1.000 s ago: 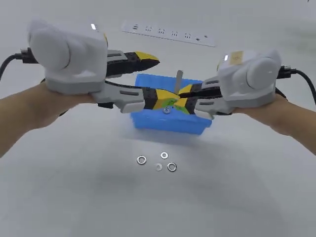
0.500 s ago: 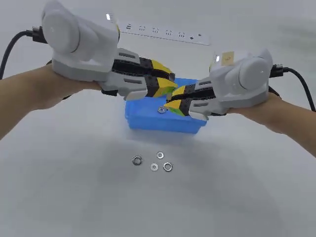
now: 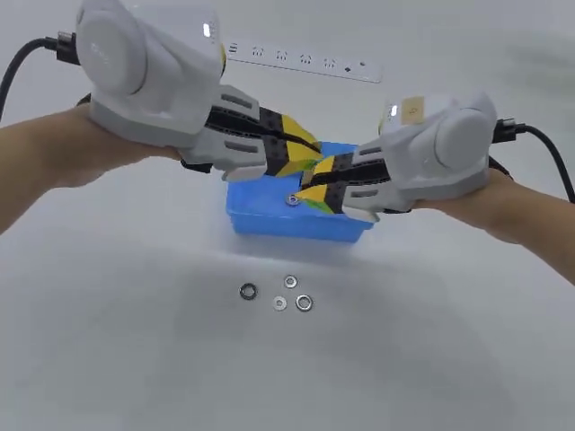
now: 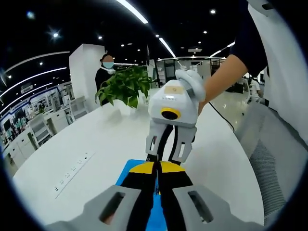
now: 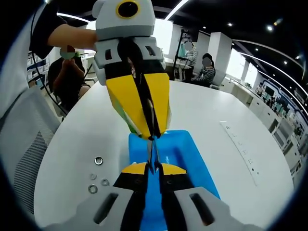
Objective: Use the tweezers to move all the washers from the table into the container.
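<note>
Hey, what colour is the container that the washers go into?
The container is blue; the head view shows it best.

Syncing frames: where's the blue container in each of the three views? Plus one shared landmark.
Head view: blue container at centre, under the two gripper tips.
Left gripper view: blue container as a sliver at bottom centre, left of the jaws.
Right gripper view: blue container at lower centre, behind the jaws and the tweezers.
Shared landmark: white power strip, on the table beyond the container; left and right in the gripper views.

Open-plan office: desks (image 4: 45,126), potted plant (image 4: 126,86), ceiling strip lights (image 4: 132,10).
</note>
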A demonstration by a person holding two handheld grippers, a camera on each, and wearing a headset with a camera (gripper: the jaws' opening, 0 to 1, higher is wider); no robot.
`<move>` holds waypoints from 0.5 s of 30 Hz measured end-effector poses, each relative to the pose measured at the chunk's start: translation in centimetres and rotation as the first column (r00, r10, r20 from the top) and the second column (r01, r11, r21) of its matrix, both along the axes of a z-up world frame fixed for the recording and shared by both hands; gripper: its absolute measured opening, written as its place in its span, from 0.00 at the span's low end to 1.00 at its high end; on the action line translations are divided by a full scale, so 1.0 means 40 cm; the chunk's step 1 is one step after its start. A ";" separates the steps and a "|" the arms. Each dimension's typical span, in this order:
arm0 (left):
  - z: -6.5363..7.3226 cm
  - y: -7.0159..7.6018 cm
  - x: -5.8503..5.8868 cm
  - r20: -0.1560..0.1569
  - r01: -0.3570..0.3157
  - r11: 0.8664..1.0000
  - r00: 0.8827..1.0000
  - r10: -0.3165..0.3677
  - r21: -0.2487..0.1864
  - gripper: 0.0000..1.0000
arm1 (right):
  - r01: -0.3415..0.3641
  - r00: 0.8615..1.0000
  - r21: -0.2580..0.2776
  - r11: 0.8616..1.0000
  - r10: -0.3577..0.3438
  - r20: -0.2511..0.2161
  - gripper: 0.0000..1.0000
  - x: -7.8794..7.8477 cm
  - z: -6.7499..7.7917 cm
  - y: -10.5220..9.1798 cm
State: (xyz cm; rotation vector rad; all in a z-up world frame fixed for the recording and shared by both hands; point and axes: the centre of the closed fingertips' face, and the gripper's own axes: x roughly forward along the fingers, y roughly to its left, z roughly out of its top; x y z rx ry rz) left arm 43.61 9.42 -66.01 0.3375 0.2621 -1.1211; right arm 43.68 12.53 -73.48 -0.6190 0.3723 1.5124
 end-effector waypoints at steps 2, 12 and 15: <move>0.004 0.002 0.000 0.005 -0.003 1.000 1.000 0.003 -0.003 0.05 | -0.001 1.000 0.007 1.000 0.001 0.000 0.11 -0.001 0.004 0.005; 0.037 0.033 0.005 0.048 -0.066 0.998 0.997 0.066 0.000 0.05 | 0.055 0.997 0.024 0.998 -0.056 0.052 0.26 0.031 0.037 -0.008; 0.044 0.041 -0.007 0.048 -0.078 0.997 0.996 0.077 0.004 0.05 | 0.112 0.992 0.029 0.993 -0.113 0.063 0.29 0.048 0.059 -0.022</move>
